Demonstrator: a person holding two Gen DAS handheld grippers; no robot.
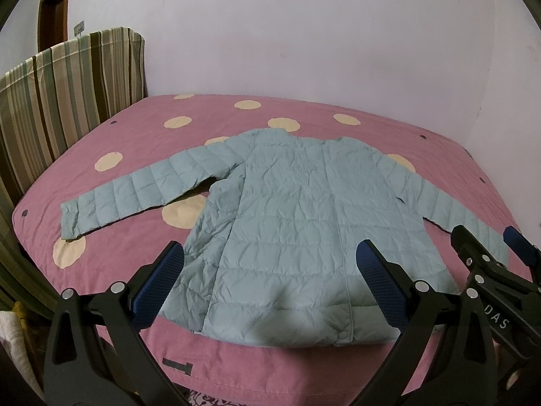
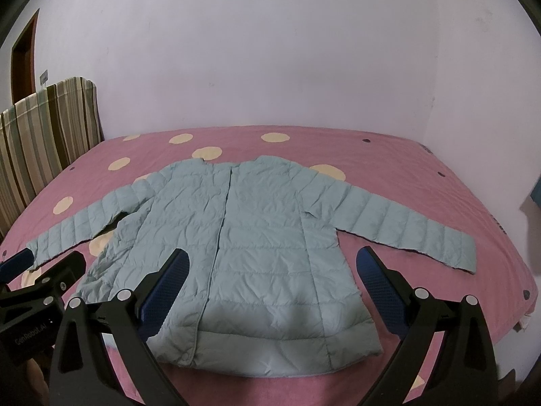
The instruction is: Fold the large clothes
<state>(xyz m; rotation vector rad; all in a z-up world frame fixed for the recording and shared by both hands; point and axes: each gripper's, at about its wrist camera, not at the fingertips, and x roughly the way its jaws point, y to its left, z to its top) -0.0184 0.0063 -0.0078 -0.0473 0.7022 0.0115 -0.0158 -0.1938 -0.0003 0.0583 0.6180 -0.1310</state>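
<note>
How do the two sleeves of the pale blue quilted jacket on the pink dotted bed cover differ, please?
The jacket's sleeve on the striped-headboard side shows a bend near the armpit, with a dark gap beside the body; the sleeve on the other side runs straighter.
The headboard-side sleeve's cuff lies over a cream dot; the other sleeve's cuff lies on plain pink.
Both lie flat, spread outward, unfolded.

Dim, soft indoor light; strong fisheye bending and dark vignetted corners.
</note>
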